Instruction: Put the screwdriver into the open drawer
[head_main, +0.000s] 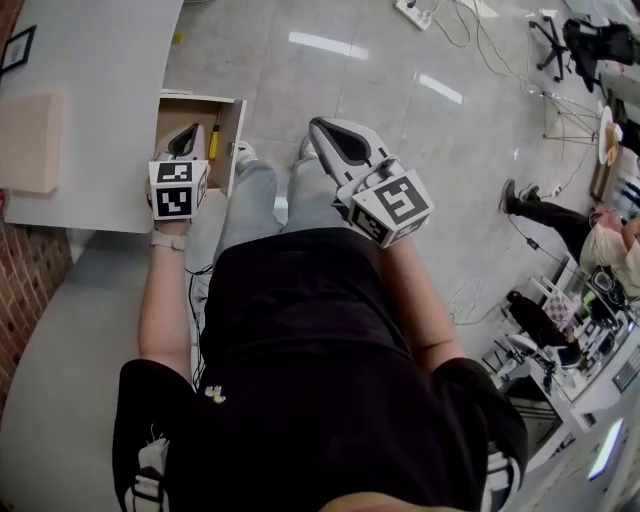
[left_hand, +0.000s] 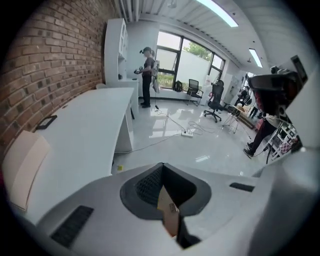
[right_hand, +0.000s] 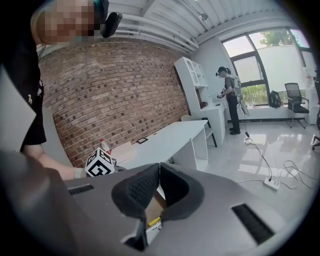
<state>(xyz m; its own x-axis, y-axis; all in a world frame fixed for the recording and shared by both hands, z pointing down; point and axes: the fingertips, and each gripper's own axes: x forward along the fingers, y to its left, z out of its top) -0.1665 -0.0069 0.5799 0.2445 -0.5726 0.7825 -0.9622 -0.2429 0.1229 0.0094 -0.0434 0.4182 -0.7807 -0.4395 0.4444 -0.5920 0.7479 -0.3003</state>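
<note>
The wooden drawer (head_main: 230, 140) stands pulled out from the white desk (head_main: 90, 90). A yellow-handled screwdriver (head_main: 213, 141) lies inside it, against its right wall. My left gripper (head_main: 190, 130) hovers over the drawer's left part, jaws shut and empty. My right gripper (head_main: 318, 126) is to the drawer's right, over the floor, also shut with nothing in it. In the right gripper view the shut jaw tips (right_hand: 159, 165) frame a gap that shows the drawer's wood and a bit of the yellow screwdriver (right_hand: 154, 220). In the left gripper view (left_hand: 161, 165) only a strip of the drawer's wood (left_hand: 167, 212) shows.
A beige board (head_main: 30, 140) and a small black frame (head_main: 18, 48) lie on the desk beside a brick wall (head_main: 20, 300). A power strip (head_main: 415, 12) and cables lie on the glossy floor. People and equipment stands are at the far right (head_main: 560, 215).
</note>
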